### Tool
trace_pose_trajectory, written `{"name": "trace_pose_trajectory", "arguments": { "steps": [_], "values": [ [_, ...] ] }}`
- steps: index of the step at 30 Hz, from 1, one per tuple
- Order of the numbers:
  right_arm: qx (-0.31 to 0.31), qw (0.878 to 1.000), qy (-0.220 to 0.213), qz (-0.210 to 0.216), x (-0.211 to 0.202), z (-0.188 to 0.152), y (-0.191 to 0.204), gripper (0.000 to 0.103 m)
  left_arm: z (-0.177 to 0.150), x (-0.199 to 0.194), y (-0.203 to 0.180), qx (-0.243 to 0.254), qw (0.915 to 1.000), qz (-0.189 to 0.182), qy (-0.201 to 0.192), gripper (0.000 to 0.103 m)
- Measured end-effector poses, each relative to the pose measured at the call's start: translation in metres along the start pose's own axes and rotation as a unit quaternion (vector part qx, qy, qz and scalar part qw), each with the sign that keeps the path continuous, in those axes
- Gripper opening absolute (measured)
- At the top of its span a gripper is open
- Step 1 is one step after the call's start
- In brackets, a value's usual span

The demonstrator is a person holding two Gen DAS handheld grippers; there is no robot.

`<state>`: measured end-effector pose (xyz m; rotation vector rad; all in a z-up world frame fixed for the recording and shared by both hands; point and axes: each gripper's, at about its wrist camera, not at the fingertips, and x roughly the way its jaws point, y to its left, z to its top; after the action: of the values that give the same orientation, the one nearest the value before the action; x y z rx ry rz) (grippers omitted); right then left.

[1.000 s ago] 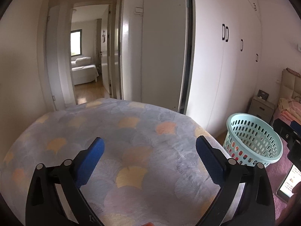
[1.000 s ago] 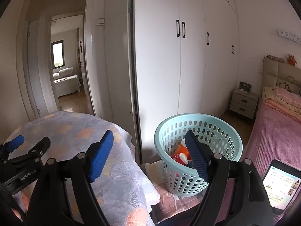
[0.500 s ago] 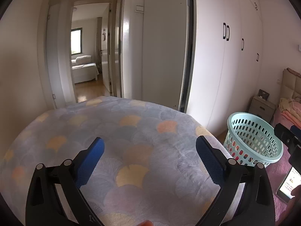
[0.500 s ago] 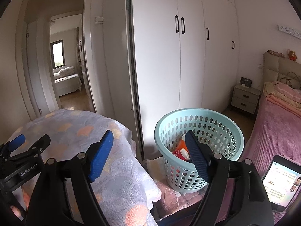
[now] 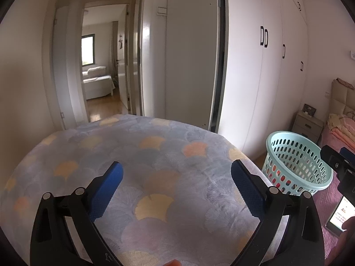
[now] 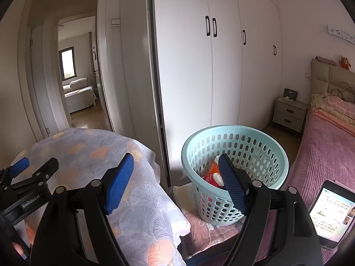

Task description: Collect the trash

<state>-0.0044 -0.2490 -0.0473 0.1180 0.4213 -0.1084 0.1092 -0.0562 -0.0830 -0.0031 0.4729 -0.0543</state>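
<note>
1. Hovering over cloth-covered desk (image 5: 168, 155): left claw (image 5: 176, 184), jaws wide, nothing between.
2. Poised before mint basket (image 6: 235, 155): right claw (image 6: 176, 179), jaws wide, nothing held.
3. Logged inside basket: trash (image 6: 210, 175), red and orange containers, apparently already collected.
4. Judged nearly done: no loose trash visible on desk.
5. Noted as unclear: basket bottom partly hidden by right claw; phone (image 6: 332, 212) cut off at frame edge, screen unreadable.

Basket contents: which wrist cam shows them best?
Right wrist: it looks down into the basket at a red-and-orange container. Left wrist shows the basket side-on at the frame edge, with only colours through the holes.
</note>
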Motion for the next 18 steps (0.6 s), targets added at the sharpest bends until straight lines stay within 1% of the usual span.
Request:
{"name": "trace_pose_trajectory", "arguments": {
  "steps": [18],
  "values": [
    [-0.001, 1.0, -0.001, -0.002, -0.0005, -0.0002, -0.0016, 0.075, 0.0006, -0.002, -0.0019, 0.005, 1.0, -0.004, -0.001, 0.095]
  ]
}}
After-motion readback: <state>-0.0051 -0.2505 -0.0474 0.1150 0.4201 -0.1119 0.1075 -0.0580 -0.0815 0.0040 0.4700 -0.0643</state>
